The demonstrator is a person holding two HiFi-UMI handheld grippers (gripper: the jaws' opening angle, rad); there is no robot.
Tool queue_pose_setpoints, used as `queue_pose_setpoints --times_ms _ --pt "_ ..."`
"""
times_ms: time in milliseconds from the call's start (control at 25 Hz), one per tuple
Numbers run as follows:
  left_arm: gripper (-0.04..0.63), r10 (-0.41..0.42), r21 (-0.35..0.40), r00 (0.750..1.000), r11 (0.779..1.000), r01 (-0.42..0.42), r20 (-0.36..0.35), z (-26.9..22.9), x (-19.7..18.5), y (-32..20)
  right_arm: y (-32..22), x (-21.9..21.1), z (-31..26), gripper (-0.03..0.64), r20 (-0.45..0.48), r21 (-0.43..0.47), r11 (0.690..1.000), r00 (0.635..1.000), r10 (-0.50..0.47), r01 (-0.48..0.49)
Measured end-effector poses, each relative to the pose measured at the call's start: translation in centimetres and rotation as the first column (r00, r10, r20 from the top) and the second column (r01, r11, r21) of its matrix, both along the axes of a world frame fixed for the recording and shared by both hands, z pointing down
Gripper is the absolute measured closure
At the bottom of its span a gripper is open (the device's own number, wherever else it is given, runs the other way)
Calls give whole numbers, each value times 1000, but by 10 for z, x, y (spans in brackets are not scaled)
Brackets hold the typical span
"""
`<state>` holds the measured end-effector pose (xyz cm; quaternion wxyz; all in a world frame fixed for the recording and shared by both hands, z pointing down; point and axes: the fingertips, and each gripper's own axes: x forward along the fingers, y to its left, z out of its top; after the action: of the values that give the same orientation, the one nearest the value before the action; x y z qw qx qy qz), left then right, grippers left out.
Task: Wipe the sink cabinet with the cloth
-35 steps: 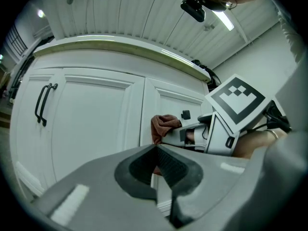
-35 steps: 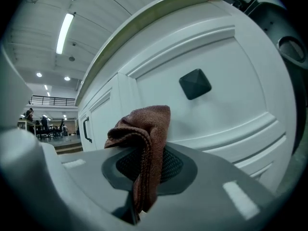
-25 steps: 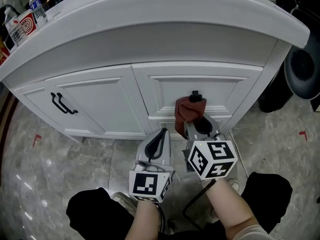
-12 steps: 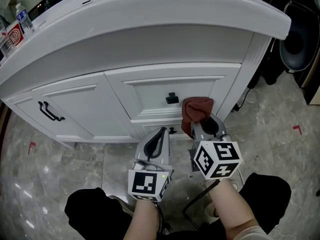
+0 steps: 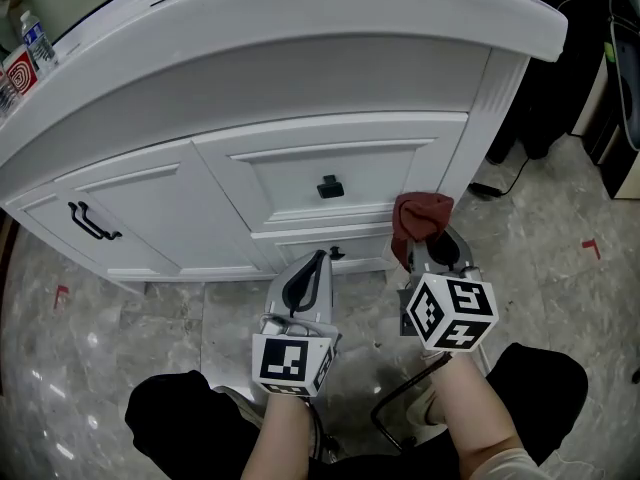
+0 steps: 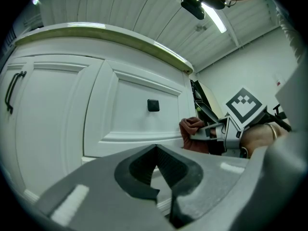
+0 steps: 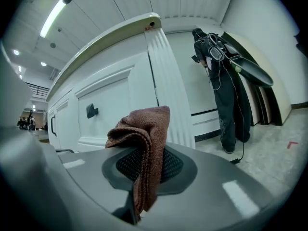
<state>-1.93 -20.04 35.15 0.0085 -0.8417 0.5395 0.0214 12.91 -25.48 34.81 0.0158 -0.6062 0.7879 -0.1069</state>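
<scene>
One sink cabinet (image 5: 150,198) bears two black knobs (image 5: 330,186) and what looks like two bar handles (image 5: 90,223). One cloth (image 5: 420,213). Two grippers: left gripper (image 5: 319,258), right gripper (image 5: 430,240). One bottle (image 5: 33,36). Two red floor marks (image 5: 590,250).

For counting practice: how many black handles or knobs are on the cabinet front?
3: bar handle on the left door, square knob on the drawer, small knob just below it. More may be hidden.

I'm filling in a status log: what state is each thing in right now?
right gripper: shut on the cloth.
cloth: bunched, clamped between the jaws.
left gripper: shut, empty.
drawer: closed.
cabinet door: closed.
</scene>
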Motion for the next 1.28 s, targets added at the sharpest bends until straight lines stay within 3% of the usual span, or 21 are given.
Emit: queue_pose_setpoints --times_ms 120,240,480,720,960,1280 --pt "595 -27 -27 999 999 28 25 18 -17 3 4 -9 13 537 -24 9 1000 1000 5 -5" --pt "595 -75 -50 997 996 76 35 30 -44 5 12 -58 26 537 -43 14 995 994 -98 98" --pt "595 -188 -79 982 979 189 13 40 -105 11 23 -168 57 537 -39 -18 945 945 -326 326" --pt "595 -230 -95 973 969 230 7 47 -136 17 21 -233 71 537 -21 -35 908 908 -419 418" --pt "595 -218 -103 976 971 218 11 52 -140 16 16 -248 81 535 -19 -31 902 902 -431 430" --pt "595 -191 -103 981 977 189 -10 52 -124 8 13 -221 94 535 -38 -77 914 915 -402 399"
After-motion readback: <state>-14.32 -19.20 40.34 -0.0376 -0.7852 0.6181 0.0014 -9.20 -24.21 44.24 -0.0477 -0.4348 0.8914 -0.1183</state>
